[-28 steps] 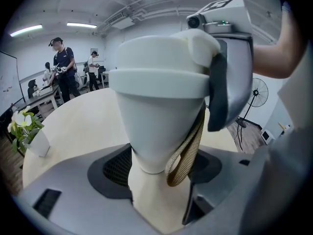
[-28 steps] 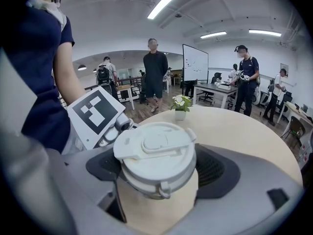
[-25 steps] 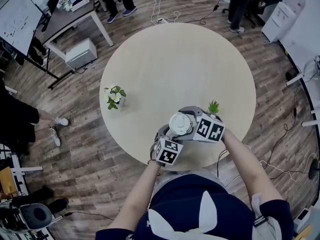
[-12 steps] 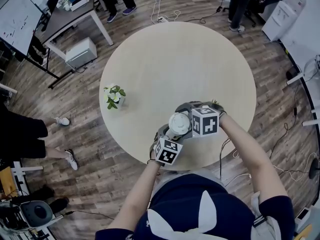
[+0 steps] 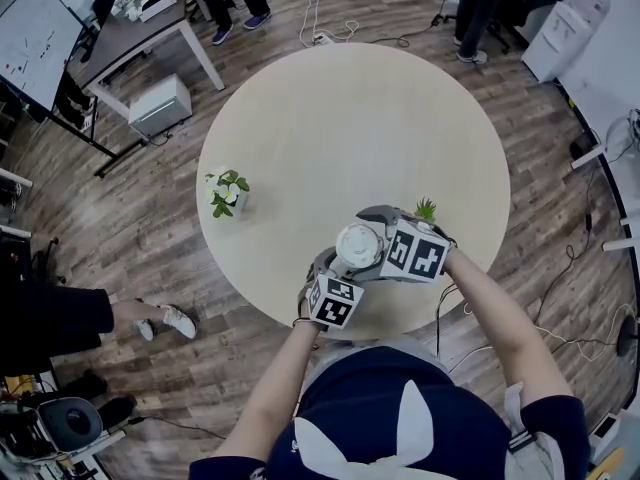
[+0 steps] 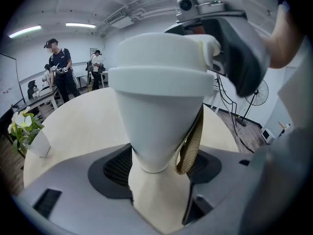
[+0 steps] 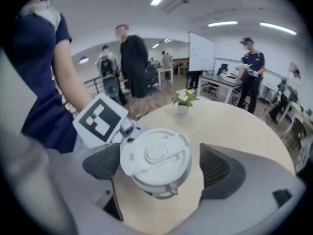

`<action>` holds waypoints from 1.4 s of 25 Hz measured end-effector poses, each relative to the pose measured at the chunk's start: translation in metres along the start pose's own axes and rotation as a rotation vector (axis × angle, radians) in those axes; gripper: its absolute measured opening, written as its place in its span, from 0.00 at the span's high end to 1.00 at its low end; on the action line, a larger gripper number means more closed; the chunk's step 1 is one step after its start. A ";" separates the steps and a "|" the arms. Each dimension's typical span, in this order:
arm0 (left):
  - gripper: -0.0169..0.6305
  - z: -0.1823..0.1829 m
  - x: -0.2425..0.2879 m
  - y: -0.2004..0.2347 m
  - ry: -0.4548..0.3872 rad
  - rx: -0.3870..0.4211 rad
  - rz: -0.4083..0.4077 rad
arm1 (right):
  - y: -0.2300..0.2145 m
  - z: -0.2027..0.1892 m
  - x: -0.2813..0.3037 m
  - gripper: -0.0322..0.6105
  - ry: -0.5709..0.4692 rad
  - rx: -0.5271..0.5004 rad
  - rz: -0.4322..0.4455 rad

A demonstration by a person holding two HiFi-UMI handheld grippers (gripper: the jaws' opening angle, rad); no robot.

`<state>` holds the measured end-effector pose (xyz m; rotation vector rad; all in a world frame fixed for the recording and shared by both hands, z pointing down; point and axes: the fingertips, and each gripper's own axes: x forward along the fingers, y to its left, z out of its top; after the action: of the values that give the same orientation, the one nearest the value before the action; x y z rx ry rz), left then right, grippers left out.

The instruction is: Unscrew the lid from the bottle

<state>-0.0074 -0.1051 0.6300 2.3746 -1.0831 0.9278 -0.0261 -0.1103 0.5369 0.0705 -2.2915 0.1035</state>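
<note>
**Bottle [image 6: 156, 116] clamped; jaws opening round lid [image 7: 155, 155]**

The white bottle is held upright, pinched at its narrow base by the left gripper [image 6: 159, 169], lower centre of the head view, over the round table [image 5: 350, 118]. The lid is flanked by the right gripper [image 7: 160, 166], whose opening pads are not pressed on it.

Both bare forearms reach forward from the body and meet over the near table edge, the left forearm [image 5: 283, 380] low and the right forearm [image 5: 492, 310] coming in from the side. The left gripper [image 6: 159, 168] points up, its jaws clamped on the narrow base of the bottle [image 6: 156, 126]. The right gripper [image 7: 159, 168] faces down over the lid [image 7: 155, 155], its jaws opening on either side of it with a gap showing.
</note>
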 end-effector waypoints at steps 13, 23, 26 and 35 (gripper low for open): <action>0.49 0.000 -0.001 0.001 0.004 -0.001 0.003 | -0.021 -0.003 0.003 0.19 -0.290 0.447 -0.418; 0.49 0.001 -0.001 -0.002 0.009 0.004 0.006 | -0.017 -0.007 0.009 0.23 -0.235 0.429 -0.428; 0.49 -0.001 -0.001 -0.002 0.009 0.007 0.005 | -0.015 -0.007 0.011 0.24 -0.229 0.405 -0.395; 0.49 -0.003 0.000 0.002 0.009 0.010 0.001 | -0.007 -0.005 0.018 0.24 -0.167 0.228 -0.173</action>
<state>-0.0103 -0.1048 0.6323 2.3759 -1.0789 0.9457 -0.0340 -0.1173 0.5543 0.4079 -2.4196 0.2783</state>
